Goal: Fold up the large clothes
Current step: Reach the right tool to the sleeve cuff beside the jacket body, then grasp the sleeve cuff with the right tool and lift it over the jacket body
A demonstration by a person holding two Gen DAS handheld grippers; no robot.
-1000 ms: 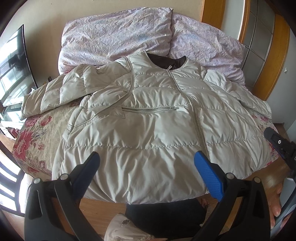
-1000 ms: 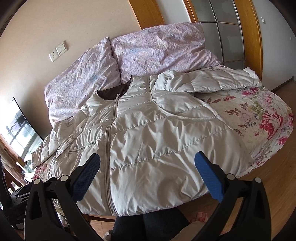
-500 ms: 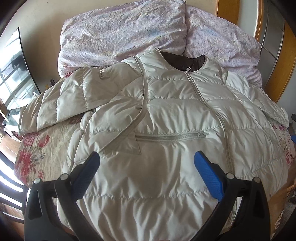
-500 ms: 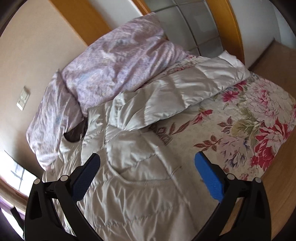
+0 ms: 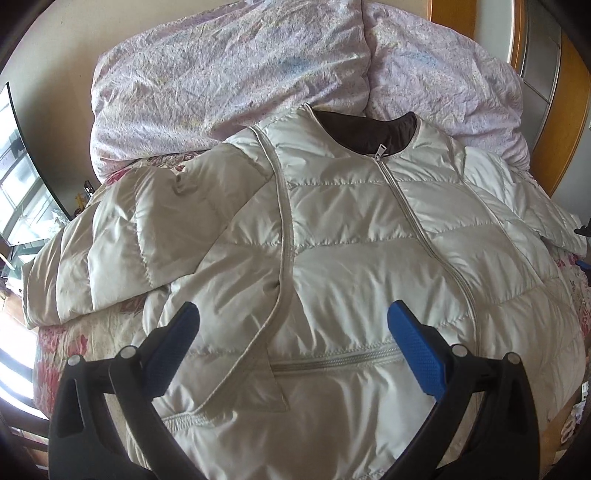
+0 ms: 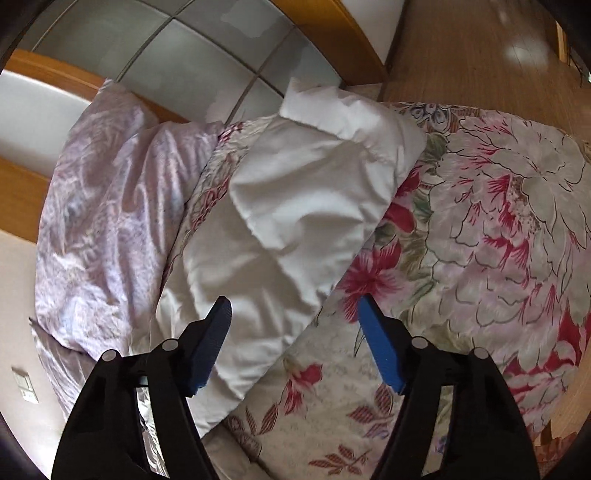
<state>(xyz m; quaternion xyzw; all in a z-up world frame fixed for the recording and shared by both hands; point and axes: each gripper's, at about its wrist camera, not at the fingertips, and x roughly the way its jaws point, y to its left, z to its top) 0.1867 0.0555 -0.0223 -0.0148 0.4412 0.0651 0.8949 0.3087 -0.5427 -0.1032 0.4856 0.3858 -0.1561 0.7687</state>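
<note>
A cream quilted puffer jacket (image 5: 351, 258) lies front up and zipped on the bed, its brown-lined collar toward the pillows. One sleeve (image 5: 122, 236) stretches out to the left. My left gripper (image 5: 291, 317) hovers open over the jacket's lower front, above the pocket zipper (image 5: 332, 360), holding nothing. In the right wrist view the other sleeve (image 6: 295, 206) lies across the floral bedspread (image 6: 498, 229). My right gripper (image 6: 295, 310) hangs over that sleeve's lower edge. Its jaws are closing, with the sleeve below them and no cloth pinched.
Two lilac pillows (image 5: 229, 85) rest against the wooden headboard (image 5: 450, 14). Glass shelving (image 5: 22, 195) stands left of the bed. A sliding wardrobe door (image 6: 207, 48) and wooden floor (image 6: 480, 55) lie past the bed's right side. A wall socket (image 6: 24, 384) is at lower left.
Both grippers moved in over the bed. The left went from the hem up over the jacket front. The right swung and rolled to the outstretched sleeve, and its jaws narrowed.
</note>
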